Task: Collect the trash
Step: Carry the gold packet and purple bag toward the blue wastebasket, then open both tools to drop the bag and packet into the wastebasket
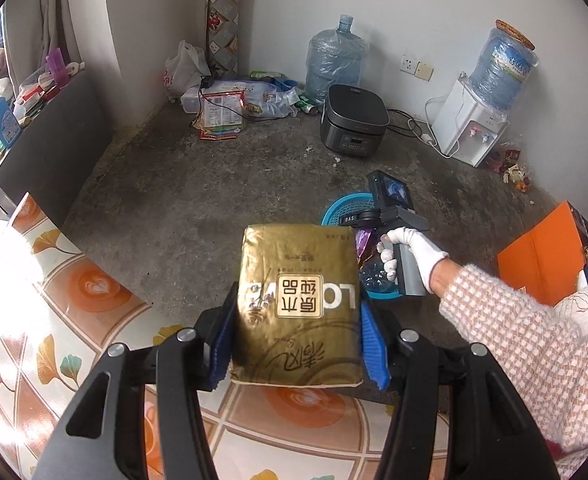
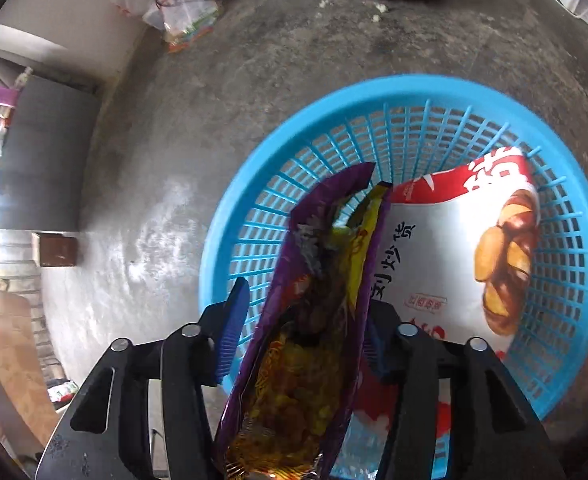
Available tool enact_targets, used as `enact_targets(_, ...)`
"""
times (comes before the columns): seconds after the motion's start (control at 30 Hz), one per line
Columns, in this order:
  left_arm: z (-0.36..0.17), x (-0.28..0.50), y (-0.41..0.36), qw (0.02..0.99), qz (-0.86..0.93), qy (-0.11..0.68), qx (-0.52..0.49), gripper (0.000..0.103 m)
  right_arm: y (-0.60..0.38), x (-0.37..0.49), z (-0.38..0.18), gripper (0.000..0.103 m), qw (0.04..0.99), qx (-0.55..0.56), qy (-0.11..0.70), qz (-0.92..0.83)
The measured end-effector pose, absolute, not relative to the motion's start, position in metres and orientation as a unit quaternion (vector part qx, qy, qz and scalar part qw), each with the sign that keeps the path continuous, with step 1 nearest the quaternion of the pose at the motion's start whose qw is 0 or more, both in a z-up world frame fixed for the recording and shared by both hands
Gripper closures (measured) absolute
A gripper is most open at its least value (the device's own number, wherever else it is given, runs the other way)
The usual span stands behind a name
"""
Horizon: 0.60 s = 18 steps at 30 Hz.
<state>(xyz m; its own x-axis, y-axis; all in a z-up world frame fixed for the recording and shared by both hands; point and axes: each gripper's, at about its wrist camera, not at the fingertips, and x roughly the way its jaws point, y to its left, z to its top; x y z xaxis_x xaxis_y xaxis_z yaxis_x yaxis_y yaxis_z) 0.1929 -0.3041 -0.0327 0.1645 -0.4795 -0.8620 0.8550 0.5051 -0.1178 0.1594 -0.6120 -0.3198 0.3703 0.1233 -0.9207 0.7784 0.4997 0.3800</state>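
Note:
My left gripper (image 1: 294, 344) is shut on a gold tissue pack (image 1: 298, 304), held above the patterned tabletop edge. My right gripper (image 2: 302, 328) holds a purple and yellow snack wrapper (image 2: 314, 312) between its blue pads (image 2: 231, 328); a gap shows on the left side, and it hangs over the blue plastic basket (image 2: 334, 104). A white and red chestnut bag (image 2: 462, 248) lies in the basket. In the left wrist view the right gripper (image 1: 390, 216) is over the basket (image 1: 346, 204), held by a white-gloved hand.
A black rice cooker (image 1: 354, 120), water jugs (image 1: 334, 60), a white dispenser (image 1: 470, 128) and a pile of bags (image 1: 229, 104) stand by the far wall. An orange box (image 1: 542, 256) is at right. Floral tablecloth (image 1: 53, 288) lies at left.

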Motion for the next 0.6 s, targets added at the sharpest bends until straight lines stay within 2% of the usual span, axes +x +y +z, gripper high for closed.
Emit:
enact_targets(0.17,-0.035,0.183,-0.33,0.726,-0.468,0.456,0.213,0.051,-0.612,0.1,-0.251,0.047,0.754,0.467,0.409,-0.214)
enact_targets(0.23,-0.035,0.177,-0.343,0.72,-0.477,0.456,0.215,0.051,-0.613,0.069,-0.223,0.039,0.774,0.483,0.35,-0.212)
enact_targets(0.33,-0.033,0.167,-0.359,0.714,-0.486,0.453,0.221,0.051,-0.616,0.036,-0.2,0.035,0.794,0.503,0.279,-0.196)
enact_targets(0.4,-0.032,0.16,-0.368,0.71,-0.491,0.451,0.224,0.051,-0.62,0.032,-0.204,0.035,0.79,0.514,0.276,-0.186)
enact_targets(0.6,-0.028,0.148,-0.37,0.707,-0.496,0.449,0.229,0.051,-0.614,0.065,-0.23,0.033,0.773,0.505,0.336,-0.185)
